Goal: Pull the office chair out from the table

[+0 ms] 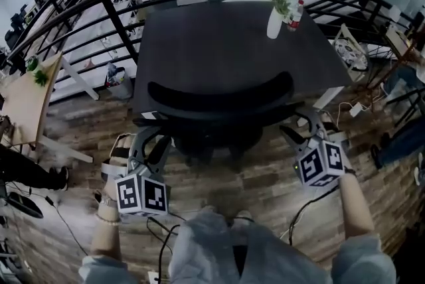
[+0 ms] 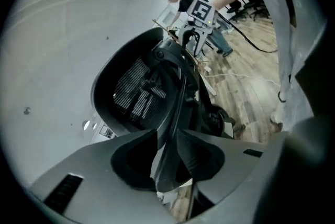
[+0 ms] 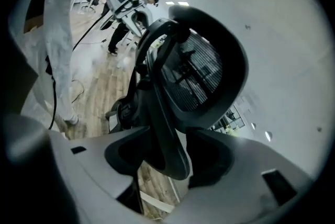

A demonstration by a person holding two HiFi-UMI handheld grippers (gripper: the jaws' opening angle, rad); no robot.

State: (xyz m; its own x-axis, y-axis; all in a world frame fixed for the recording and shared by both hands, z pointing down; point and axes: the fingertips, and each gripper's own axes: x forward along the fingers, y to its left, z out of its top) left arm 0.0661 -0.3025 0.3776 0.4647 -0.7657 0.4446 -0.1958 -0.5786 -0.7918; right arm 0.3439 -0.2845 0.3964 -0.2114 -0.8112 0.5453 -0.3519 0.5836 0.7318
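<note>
A black office chair (image 1: 219,100) stands tucked against the near edge of the dark table (image 1: 226,44), its curved backrest toward me. My left gripper (image 1: 149,137) reaches to the chair's left armrest (image 1: 151,119). In the left gripper view the jaws (image 2: 165,134) stand apart around the armrest's thin edge (image 2: 170,165), with the mesh backrest (image 2: 133,92) beyond. My right gripper (image 1: 302,125) is at the chair's right side. The right gripper view shows its jaws (image 3: 166,136) wide open around the other armrest (image 3: 167,152), with a gap beside it.
A white vase of flowers (image 1: 275,17) and a red bottle (image 1: 295,14) stand at the table's far right. A black railing (image 1: 119,24) curves behind the table. A light wooden table (image 1: 30,100) is at the left. Cables (image 1: 166,229) trail over the wood floor by my legs.
</note>
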